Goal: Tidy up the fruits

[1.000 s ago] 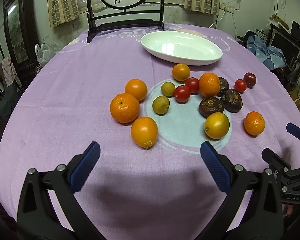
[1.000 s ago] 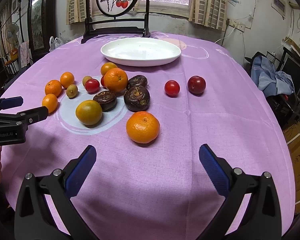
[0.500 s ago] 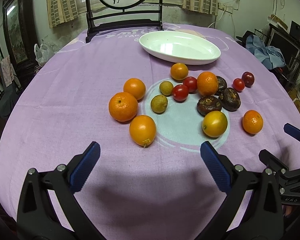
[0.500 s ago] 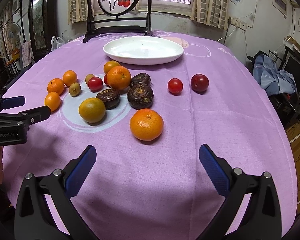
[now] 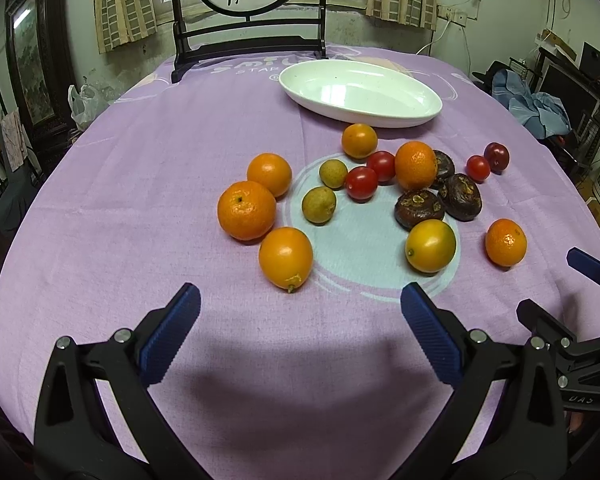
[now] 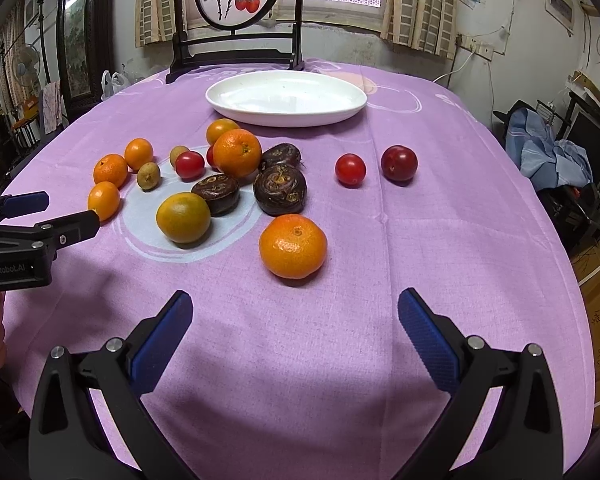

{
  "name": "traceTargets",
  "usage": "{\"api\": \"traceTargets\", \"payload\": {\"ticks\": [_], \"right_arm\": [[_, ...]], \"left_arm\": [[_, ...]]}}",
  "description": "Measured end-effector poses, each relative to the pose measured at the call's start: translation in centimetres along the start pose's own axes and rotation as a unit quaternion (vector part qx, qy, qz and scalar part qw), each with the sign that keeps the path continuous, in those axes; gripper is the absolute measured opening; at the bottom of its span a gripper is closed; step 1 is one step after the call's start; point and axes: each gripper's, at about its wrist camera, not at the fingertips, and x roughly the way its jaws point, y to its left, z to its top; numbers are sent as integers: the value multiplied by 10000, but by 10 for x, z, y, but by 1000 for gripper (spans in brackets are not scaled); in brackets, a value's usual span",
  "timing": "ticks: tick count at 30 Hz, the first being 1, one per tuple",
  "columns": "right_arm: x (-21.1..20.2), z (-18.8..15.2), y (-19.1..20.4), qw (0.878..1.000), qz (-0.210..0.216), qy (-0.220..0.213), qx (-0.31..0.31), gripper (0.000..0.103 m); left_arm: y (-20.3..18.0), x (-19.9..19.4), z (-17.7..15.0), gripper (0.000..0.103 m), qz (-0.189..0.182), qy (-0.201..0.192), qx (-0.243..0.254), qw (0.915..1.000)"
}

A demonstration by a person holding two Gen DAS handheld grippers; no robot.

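Several fruits lie on a purple tablecloth (image 5: 140,208): oranges, small green-yellow fruits, red cherry tomatoes, dark brown fruits and a dark red plum (image 6: 399,163). An empty white oval dish (image 5: 360,92) stands behind them, also in the right wrist view (image 6: 286,98). My left gripper (image 5: 300,316) is open and empty, just short of an orange (image 5: 286,258). My right gripper (image 6: 294,320) is open and empty, just short of a mandarin (image 6: 293,246). The left gripper also shows at the left edge of the right wrist view (image 6: 44,216).
A dark wooden screen stand (image 5: 248,12) with a round painted panel sits at the table's far edge. Blue clothes (image 6: 548,156) and shelving are off the right side. The table's rounded edge drops away on all sides.
Both grippers have moved slightly forward toward the fruit; the fruits sit a little nearer in each view. Both stay open and nothing has been picked up.
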Motion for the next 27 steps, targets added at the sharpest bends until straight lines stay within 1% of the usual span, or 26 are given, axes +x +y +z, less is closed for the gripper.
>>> {"api": "traceTargets", "payload": {"ticks": [21, 27], "right_arm": [[3, -1, -2, 10000, -21, 32, -12, 102], [10, 1, -1, 9996, -180, 159, -134, 102]], "left_arm": [[-1, 3, -2, 101, -11, 24, 34, 10000], [1, 10, -4, 101, -33, 86, 102, 9999]]}}
